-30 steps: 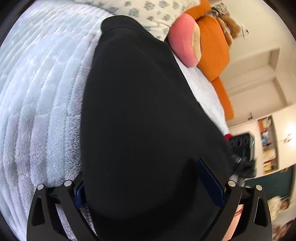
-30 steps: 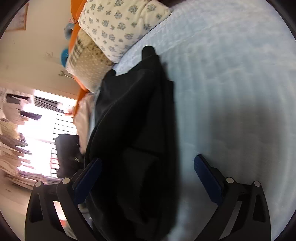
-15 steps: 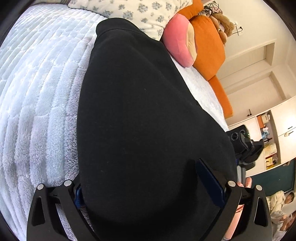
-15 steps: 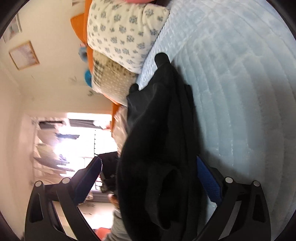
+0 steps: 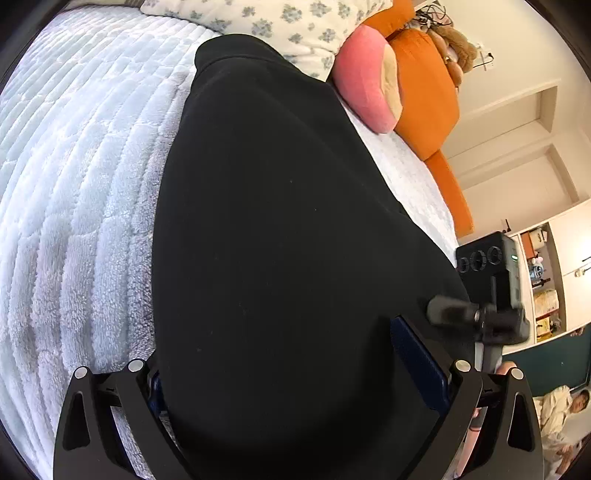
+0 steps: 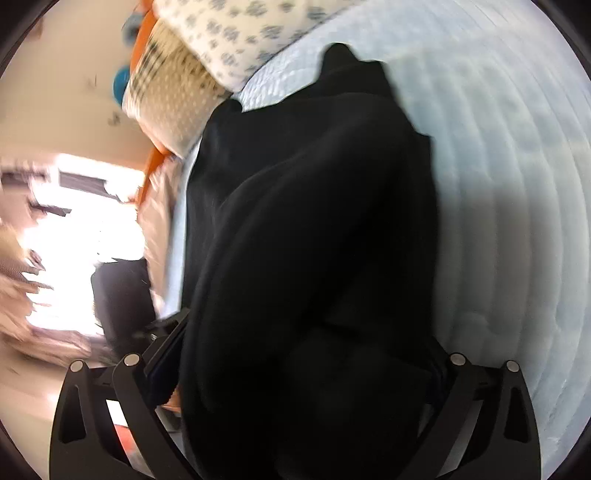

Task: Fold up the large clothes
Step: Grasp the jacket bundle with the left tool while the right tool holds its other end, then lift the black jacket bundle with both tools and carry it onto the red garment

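Note:
A large black garment (image 5: 280, 229) lies lengthwise on a white quilted bed (image 5: 74, 192), reaching toward the pillows. In the left wrist view its near end fills the space between my left gripper's (image 5: 295, 365) wide-spread fingers; a blue pad (image 5: 417, 358) shows on the right finger. In the right wrist view the garment (image 6: 314, 240) is bunched in folds and drapes between my right gripper's (image 6: 299, 369) spread fingers. Cloth hides the fingertips in both views, so no grip on it shows. The right gripper's body (image 5: 487, 280) appears at the right of the left wrist view.
A floral pillow (image 5: 266, 22), a pink cushion (image 5: 365, 88) and orange cushions (image 5: 424, 92) sit at the bed's head. A patterned pillow (image 6: 173, 99) and a bright window (image 6: 85, 240) show in the right wrist view. Shelves (image 5: 543, 280) stand to the right of the bed.
The right gripper has moved in over the garment, which now fills the gap between its fingers; its view is motion-blurred. The left view has shifted slightly and the right gripper's body has come nearer.

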Motion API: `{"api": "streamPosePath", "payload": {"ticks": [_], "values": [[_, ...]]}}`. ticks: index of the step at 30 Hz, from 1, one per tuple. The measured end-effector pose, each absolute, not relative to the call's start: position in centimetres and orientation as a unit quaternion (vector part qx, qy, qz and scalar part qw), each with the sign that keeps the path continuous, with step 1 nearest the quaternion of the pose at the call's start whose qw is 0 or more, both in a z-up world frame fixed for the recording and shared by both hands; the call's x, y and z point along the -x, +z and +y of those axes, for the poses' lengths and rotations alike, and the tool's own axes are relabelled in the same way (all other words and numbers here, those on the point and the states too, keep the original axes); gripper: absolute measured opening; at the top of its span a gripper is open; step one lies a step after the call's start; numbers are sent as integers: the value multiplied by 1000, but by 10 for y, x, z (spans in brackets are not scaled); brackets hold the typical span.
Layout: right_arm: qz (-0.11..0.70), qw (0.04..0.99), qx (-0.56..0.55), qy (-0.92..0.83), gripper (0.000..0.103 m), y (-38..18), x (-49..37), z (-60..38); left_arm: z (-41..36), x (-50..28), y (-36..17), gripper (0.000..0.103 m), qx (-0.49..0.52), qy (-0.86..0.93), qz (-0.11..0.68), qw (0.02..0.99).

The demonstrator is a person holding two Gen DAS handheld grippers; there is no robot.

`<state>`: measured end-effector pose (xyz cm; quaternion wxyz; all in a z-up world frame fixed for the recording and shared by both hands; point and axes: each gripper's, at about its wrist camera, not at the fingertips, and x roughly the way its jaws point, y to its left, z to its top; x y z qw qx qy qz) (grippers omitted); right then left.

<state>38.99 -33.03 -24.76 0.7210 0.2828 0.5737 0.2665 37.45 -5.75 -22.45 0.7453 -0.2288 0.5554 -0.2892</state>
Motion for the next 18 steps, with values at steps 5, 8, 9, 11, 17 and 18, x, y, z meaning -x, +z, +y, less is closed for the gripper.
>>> {"api": "streamPosePath", "payload": {"ticks": [5,8,9,11,17,18], "values": [[577,759,-198,226,77,-242,-379,-311,-73,-367,-219,87,168,-254,551,777],[565,782,-162,207,72,-238,-369,-303,-78,-361,-217,80,140,-233,541,796],[557,793,-148,197,69,-236,-364,-297,-79,-360,-216,78,138,-229,538,799],[547,807,-126,185,65,-233,-357,-289,-78,-358,-215,69,134,-219,535,805],[523,833,-90,160,55,-224,-345,-276,-86,-355,-199,48,111,-205,531,815],[519,835,-87,158,54,-222,-344,-274,-89,-354,-196,47,106,-204,529,817]]}}
